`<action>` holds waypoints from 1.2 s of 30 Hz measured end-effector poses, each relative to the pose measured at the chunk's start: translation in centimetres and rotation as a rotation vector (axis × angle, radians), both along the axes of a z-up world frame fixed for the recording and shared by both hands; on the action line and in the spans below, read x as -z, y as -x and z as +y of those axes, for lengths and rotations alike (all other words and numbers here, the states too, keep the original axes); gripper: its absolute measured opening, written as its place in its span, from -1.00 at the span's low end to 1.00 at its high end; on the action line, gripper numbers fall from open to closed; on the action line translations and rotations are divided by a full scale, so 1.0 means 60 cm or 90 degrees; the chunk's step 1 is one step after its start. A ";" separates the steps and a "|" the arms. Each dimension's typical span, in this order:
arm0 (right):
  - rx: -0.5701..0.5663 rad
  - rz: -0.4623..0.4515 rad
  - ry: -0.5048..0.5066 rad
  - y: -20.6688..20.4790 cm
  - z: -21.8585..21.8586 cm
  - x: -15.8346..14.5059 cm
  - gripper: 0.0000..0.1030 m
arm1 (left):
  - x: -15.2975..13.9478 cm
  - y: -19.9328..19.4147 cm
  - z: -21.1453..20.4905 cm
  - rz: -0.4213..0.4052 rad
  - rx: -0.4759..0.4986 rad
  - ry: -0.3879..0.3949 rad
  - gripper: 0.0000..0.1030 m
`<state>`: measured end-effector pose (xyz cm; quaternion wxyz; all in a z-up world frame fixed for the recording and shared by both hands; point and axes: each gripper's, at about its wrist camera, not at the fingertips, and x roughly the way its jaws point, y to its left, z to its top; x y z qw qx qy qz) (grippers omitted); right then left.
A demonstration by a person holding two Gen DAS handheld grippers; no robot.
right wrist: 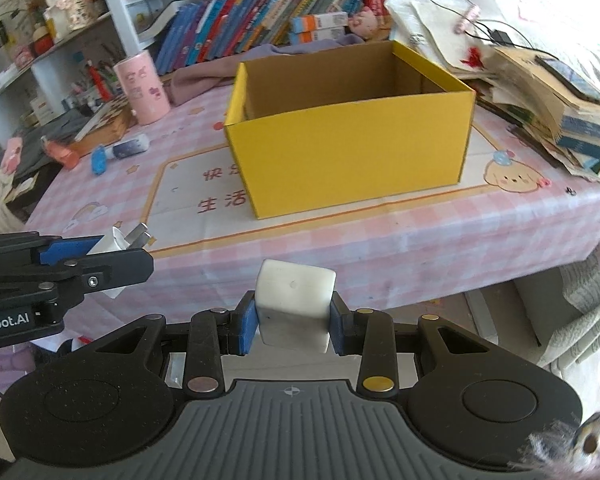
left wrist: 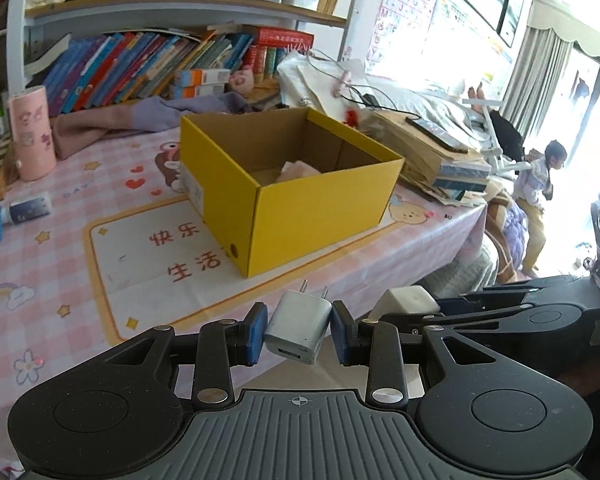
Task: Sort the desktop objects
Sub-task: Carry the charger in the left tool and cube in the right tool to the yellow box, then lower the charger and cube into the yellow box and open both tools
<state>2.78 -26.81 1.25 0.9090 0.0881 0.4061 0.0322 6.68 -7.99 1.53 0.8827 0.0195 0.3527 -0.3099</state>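
1. My left claw (left wrist: 298,330) is clamped on a white plug charger (left wrist: 298,330), prongs pointing forward; my right claw (right wrist: 293,322) is clamped on a cream block-shaped adapter (right wrist: 294,304).
2. The open yellow cardboard box (left wrist: 319,208) stands on the desk (left wrist: 60,248) ahead, something pale pink lying on its floor.
3. A pink checked cloth covers the desk; a pink cup (left wrist: 32,132) and a blue-capped tube (left wrist: 18,212) sit to the left, stacked books (left wrist: 447,160) to the right.
4. Both claws hang off the desk's near edge, just beside each other.
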 end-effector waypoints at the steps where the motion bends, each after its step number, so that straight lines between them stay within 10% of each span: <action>1: 0.005 0.001 -0.001 -0.001 -0.004 0.000 -0.36 | -0.001 -0.004 -0.002 0.000 -0.001 0.002 -0.37; 18: 0.022 0.003 0.004 -0.066 -0.084 -0.002 -0.37 | -0.020 -0.072 -0.076 -0.005 0.003 0.042 -0.37; 36: -0.036 -0.169 0.038 -0.198 -0.176 -0.098 -0.37 | -0.065 -0.170 -0.155 -0.111 -0.090 0.057 -0.37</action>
